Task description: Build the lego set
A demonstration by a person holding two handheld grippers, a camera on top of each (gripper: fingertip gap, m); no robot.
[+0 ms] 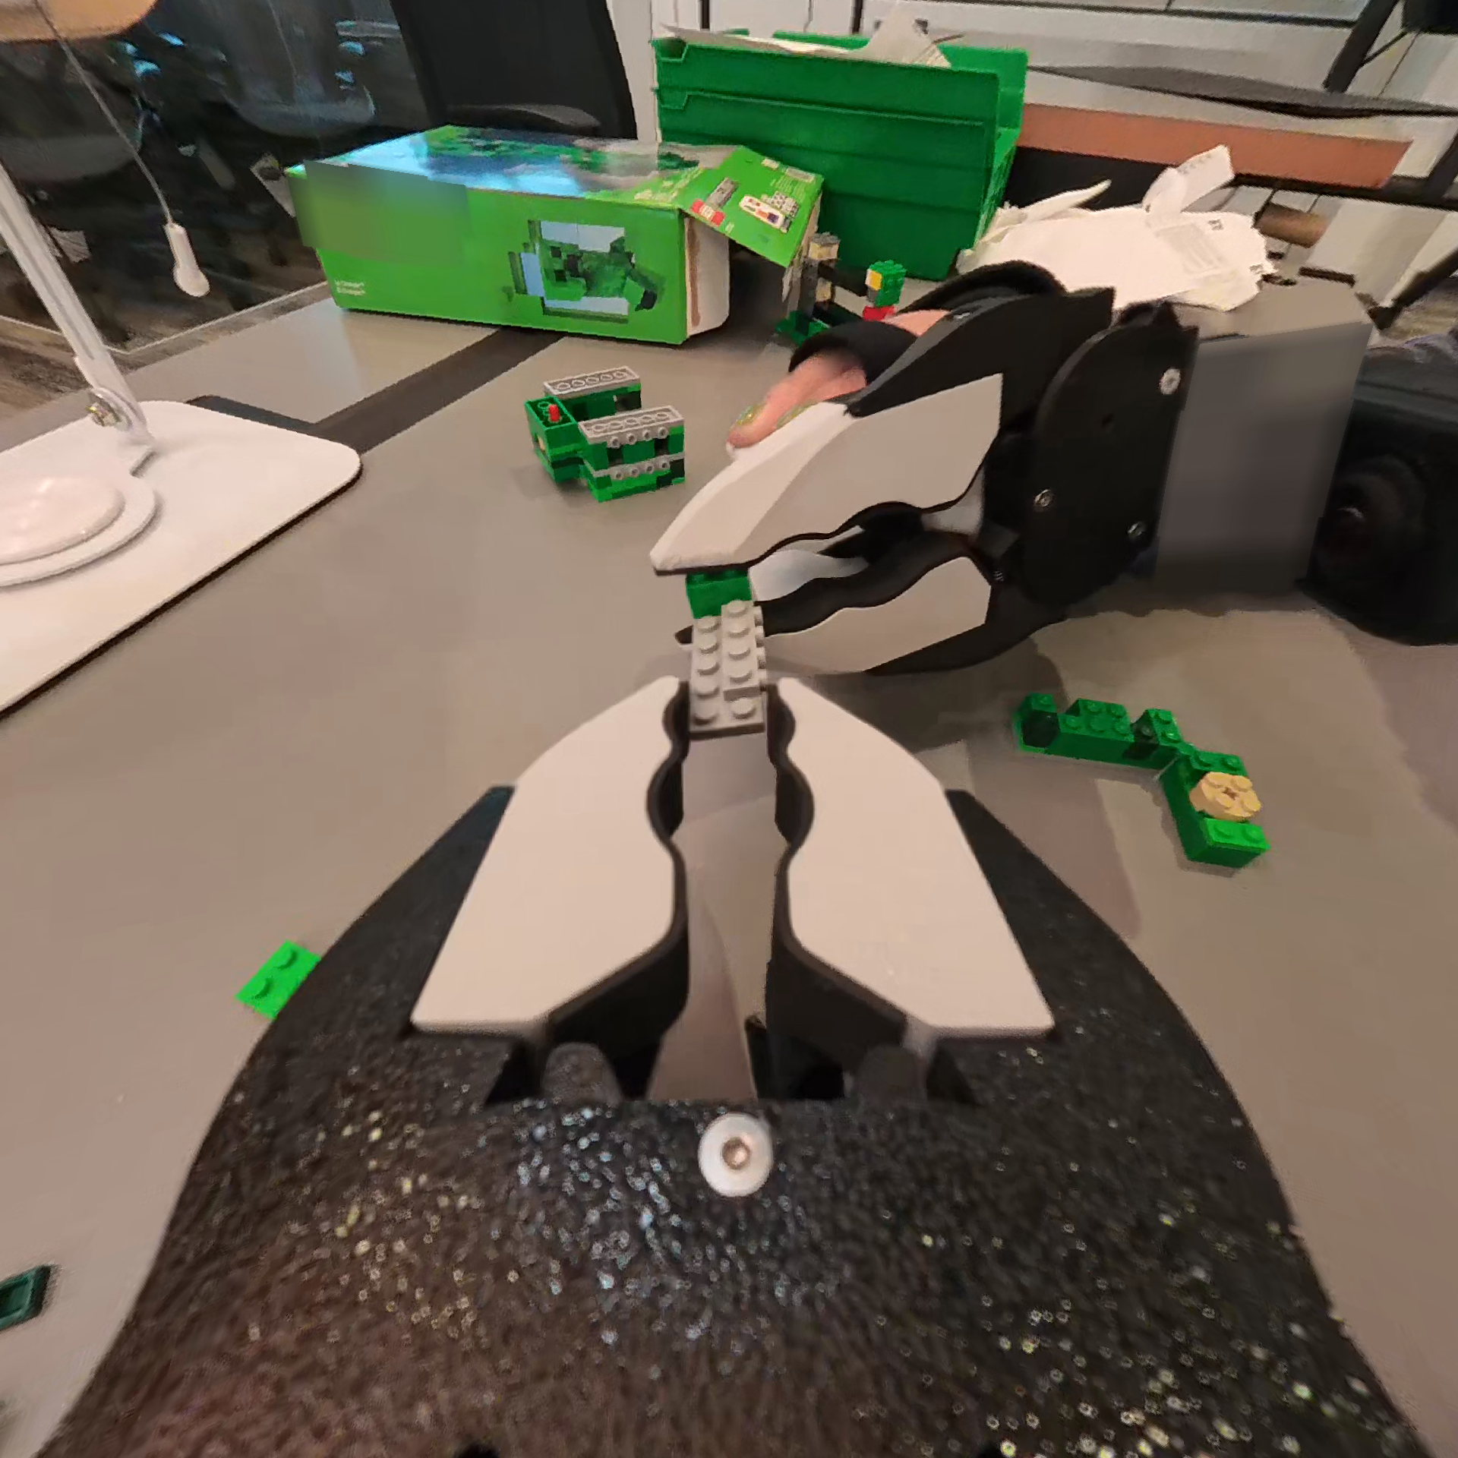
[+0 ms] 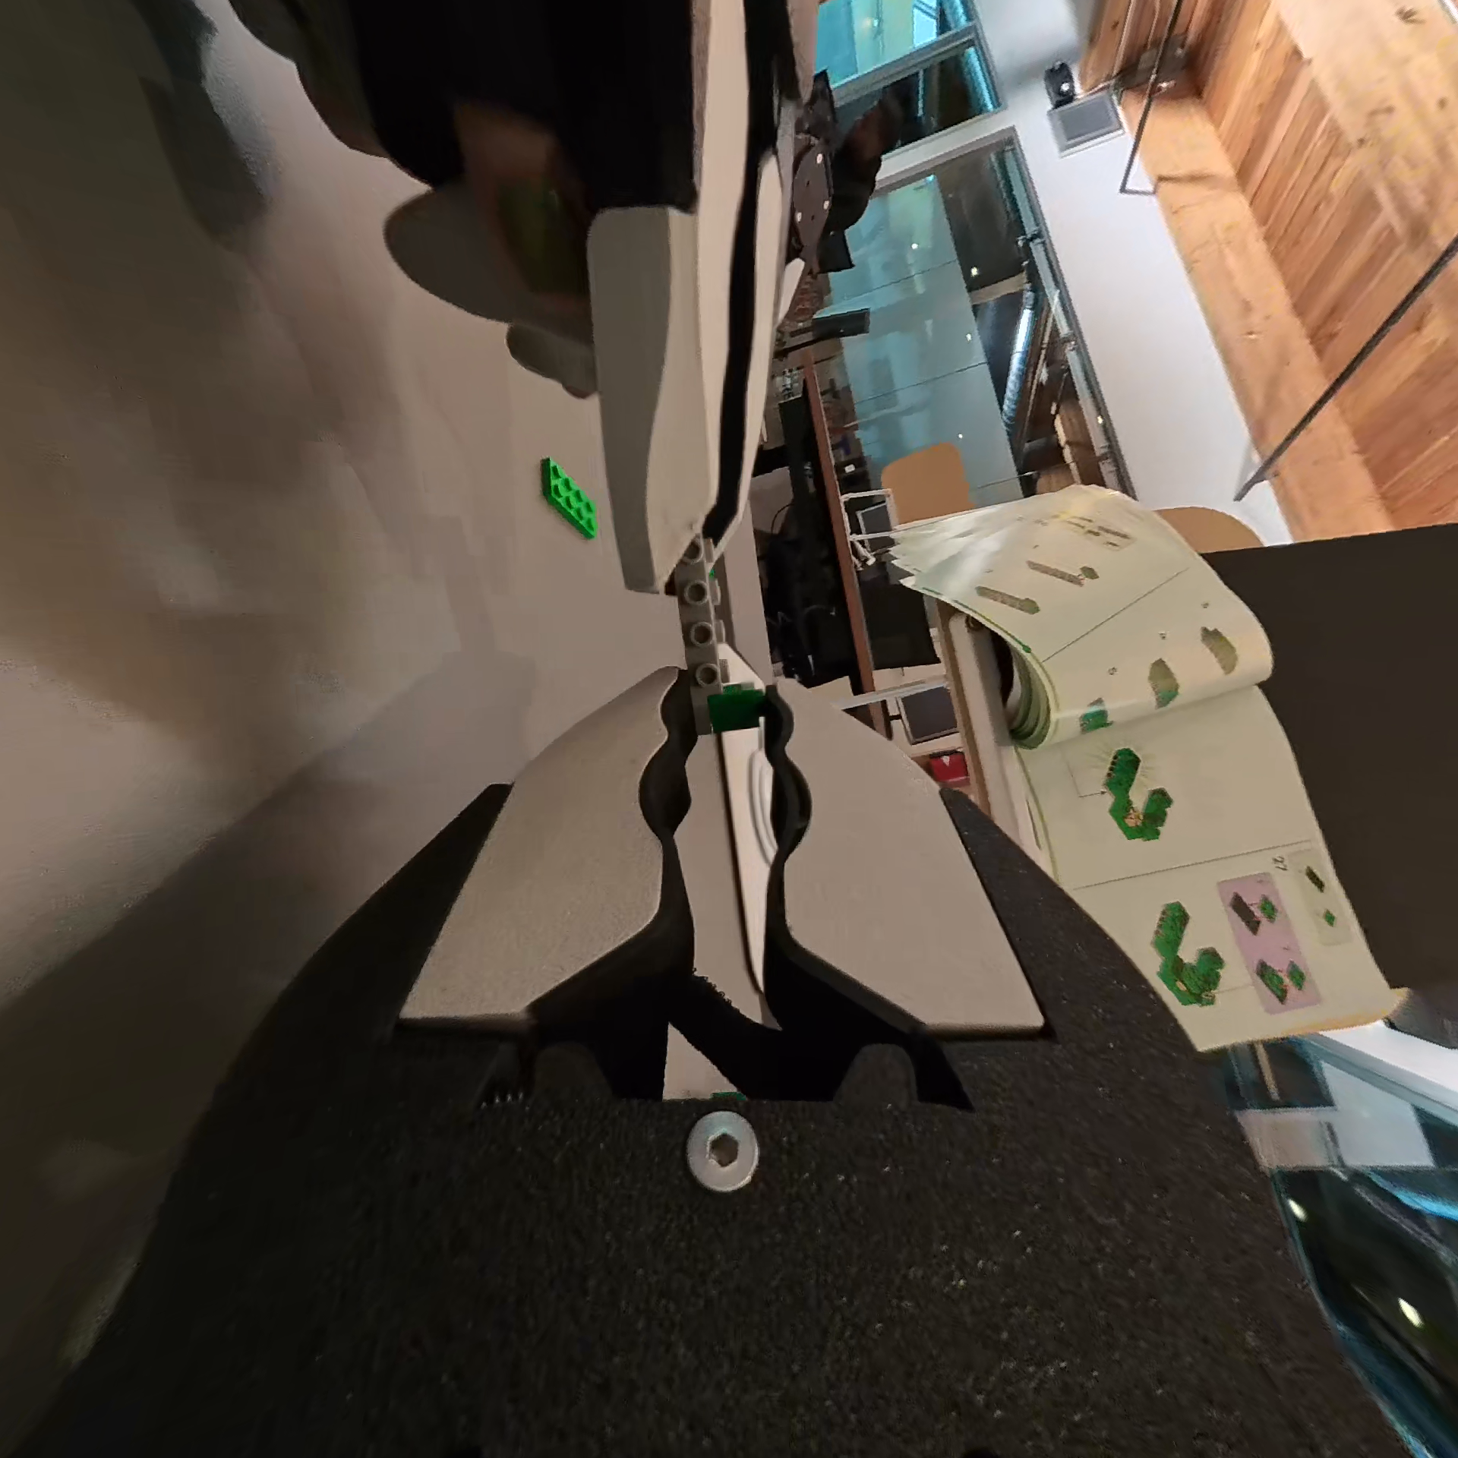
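Observation:
My left gripper (image 1: 727, 698) is shut on the near end of a long grey plate (image 1: 726, 667), held above the grey table (image 1: 394, 671). A green brick (image 1: 714, 593) sits at the plate's far end. My right gripper (image 1: 710, 588), rolled on its side, is shut on that green brick; a gloved hand holds it. In the right wrist view my right gripper (image 2: 730, 702) clamps the green brick (image 2: 734, 708), with the grey plate (image 2: 700, 623) running to the left gripper's fingers (image 2: 655, 473). A green angled assembly (image 1: 1144, 757) with a tan round piece lies at right.
A green and grey block build (image 1: 607, 438) stands mid-table. The green set box (image 1: 505, 237), green bins (image 1: 836, 126) and white bags (image 1: 1144, 229) are at the back. A loose green plate (image 1: 278, 977) lies at left. A white lamp base (image 1: 118, 505) is far left. The instruction booklet (image 2: 1144, 757) lies open. Both grippers' tips are close together, under 4 cm apart.

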